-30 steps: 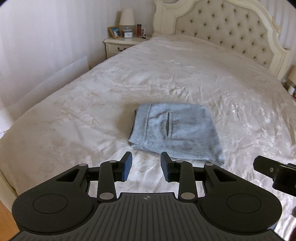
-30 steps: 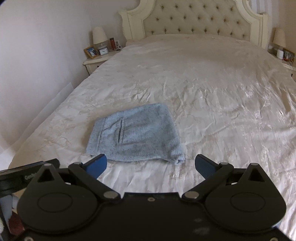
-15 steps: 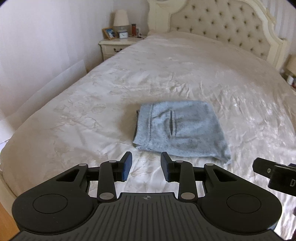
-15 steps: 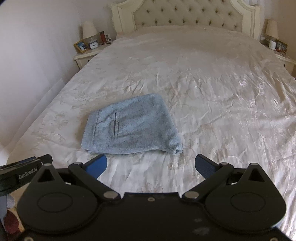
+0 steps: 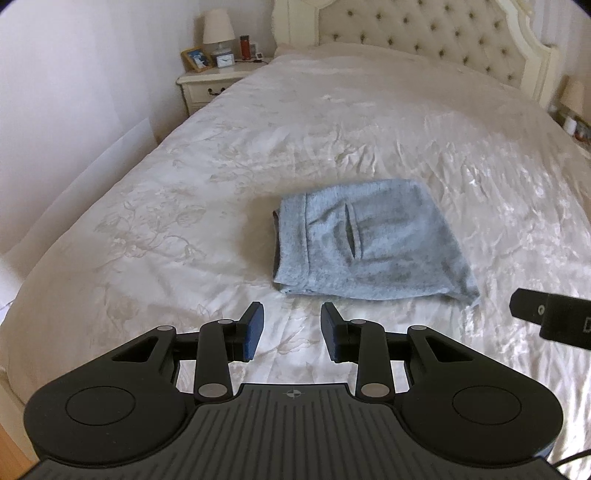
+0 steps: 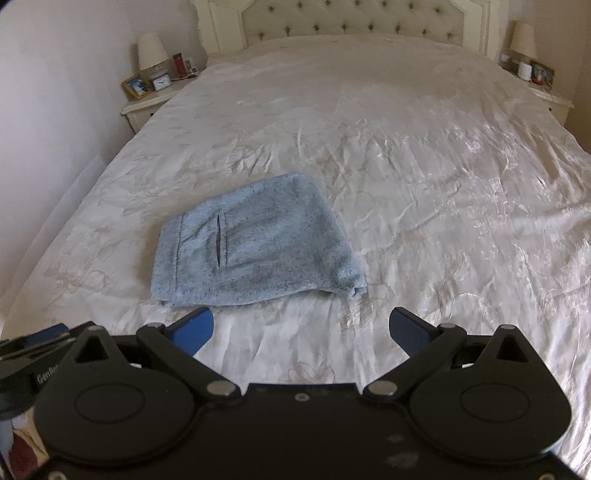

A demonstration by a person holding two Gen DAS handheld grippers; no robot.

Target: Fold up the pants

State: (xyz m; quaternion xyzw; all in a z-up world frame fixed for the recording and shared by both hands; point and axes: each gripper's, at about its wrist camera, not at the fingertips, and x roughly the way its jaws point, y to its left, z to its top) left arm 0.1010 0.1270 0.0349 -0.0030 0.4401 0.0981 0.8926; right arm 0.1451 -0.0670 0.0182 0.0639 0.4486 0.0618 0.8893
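The grey-blue pants [image 5: 365, 240] lie folded into a compact rectangle on the cream bedspread [image 5: 184, 221], back pocket slit facing up. They also show in the right wrist view [image 6: 255, 251]. My left gripper [image 5: 291, 325] is open and empty, hovering short of the pants' near edge. My right gripper [image 6: 301, 328] is open wide and empty, also short of the pants' near edge. Neither touches the cloth. A part of the right gripper [image 5: 554, 321] shows at the right edge of the left wrist view.
A tufted headboard [image 6: 351, 18] stands at the far end of the bed. A nightstand [image 5: 207, 85] with a lamp, frame and clock is at the far left. Another nightstand [image 6: 543, 88] is at the far right. The wall runs along the bed's left side.
Both grippers have drawn back and risen away from the folded pants, which now sit farther off. Jaws and pants are unchanged.
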